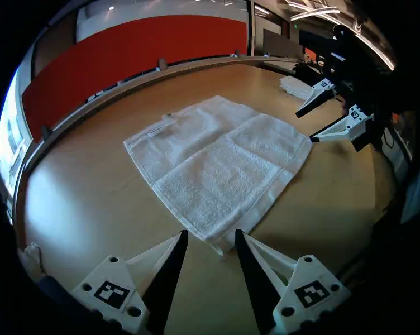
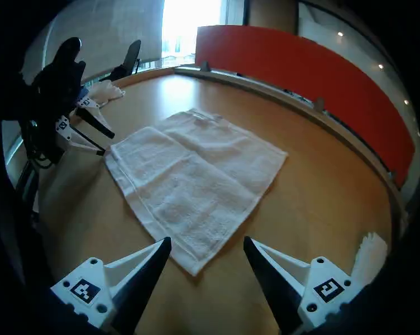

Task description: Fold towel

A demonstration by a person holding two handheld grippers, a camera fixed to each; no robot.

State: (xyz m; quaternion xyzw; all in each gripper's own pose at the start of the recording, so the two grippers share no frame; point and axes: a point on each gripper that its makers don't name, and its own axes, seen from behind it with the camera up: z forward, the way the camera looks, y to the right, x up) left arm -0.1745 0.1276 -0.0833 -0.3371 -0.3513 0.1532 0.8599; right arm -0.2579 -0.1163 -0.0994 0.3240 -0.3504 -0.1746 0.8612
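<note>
A white towel lies flat on the wooden table, folded over so that one part is a double layer. My left gripper is open, and the towel's near corner sits just between its fingertips, not clamped. Farther off, at the towel's opposite corner, my right gripper hovers open. In the right gripper view the same towel points a corner between the open right gripper fingers. The left gripper stands open at the towel's far left corner.
A red wall panel runs behind the table's curved far edge. Another white cloth lies beyond the right gripper, and a small white cloth sits near the table edge. Dark chairs stand past the table.
</note>
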